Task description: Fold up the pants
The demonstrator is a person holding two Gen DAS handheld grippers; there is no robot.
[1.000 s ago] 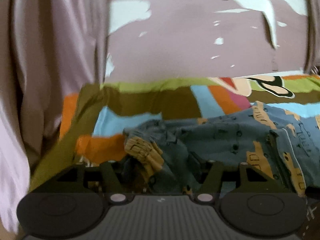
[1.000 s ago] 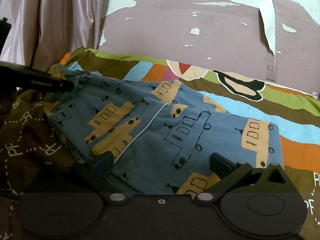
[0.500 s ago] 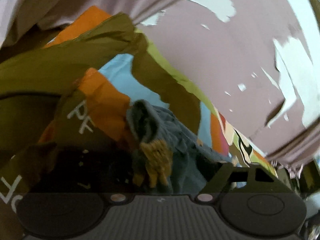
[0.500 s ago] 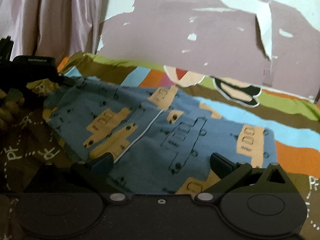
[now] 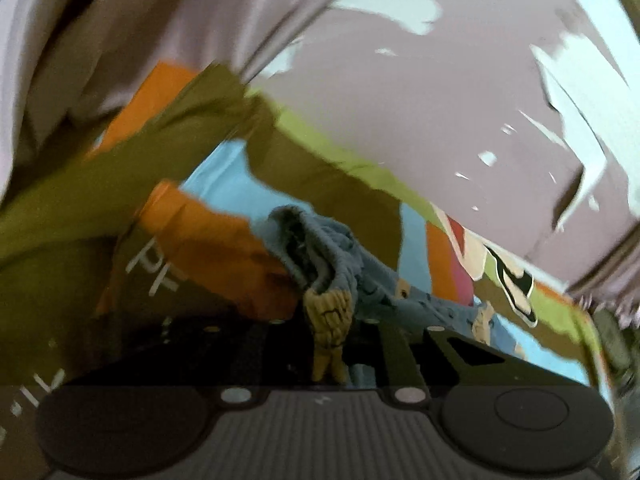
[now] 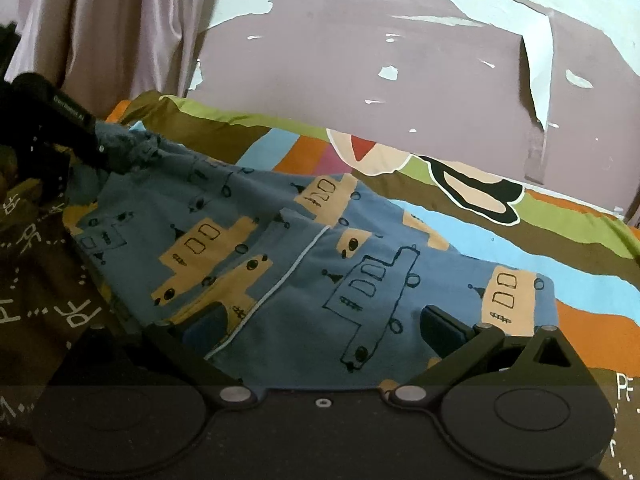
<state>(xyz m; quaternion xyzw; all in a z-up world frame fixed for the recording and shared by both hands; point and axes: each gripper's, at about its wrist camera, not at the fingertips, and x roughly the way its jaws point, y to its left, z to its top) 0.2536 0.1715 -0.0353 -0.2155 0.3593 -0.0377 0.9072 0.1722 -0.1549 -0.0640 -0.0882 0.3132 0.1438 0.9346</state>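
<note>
Blue pants (image 6: 280, 248) printed with yellow vehicles lie folded lengthwise on a colourful bedsheet (image 6: 500, 236). In the left wrist view my left gripper (image 5: 328, 344) is rolled sideways, its jaws closing. A bunched blue and yellow part of the waistband (image 5: 320, 256) is pinched between them. The right wrist view shows that same left gripper (image 6: 76, 128) at the waistband's far left corner. My right gripper (image 6: 320, 328) stands open low over the near end of the pants, a finger on each side and the cloth lying flat beneath.
A mauve wall (image 6: 400, 60) with peeling paint runs behind the bed. A pale pink curtain (image 6: 100, 32) hangs at the left. The sheet's rumpled olive and orange edge (image 5: 192, 136) rises near the left gripper. A dark brown lettered patch (image 6: 48, 304) lies front left.
The left gripper has rolled and shifted, and its jaws have come together on the bunched waistband, lifting it slightly. The right gripper has stayed over the pants' near end.
</note>
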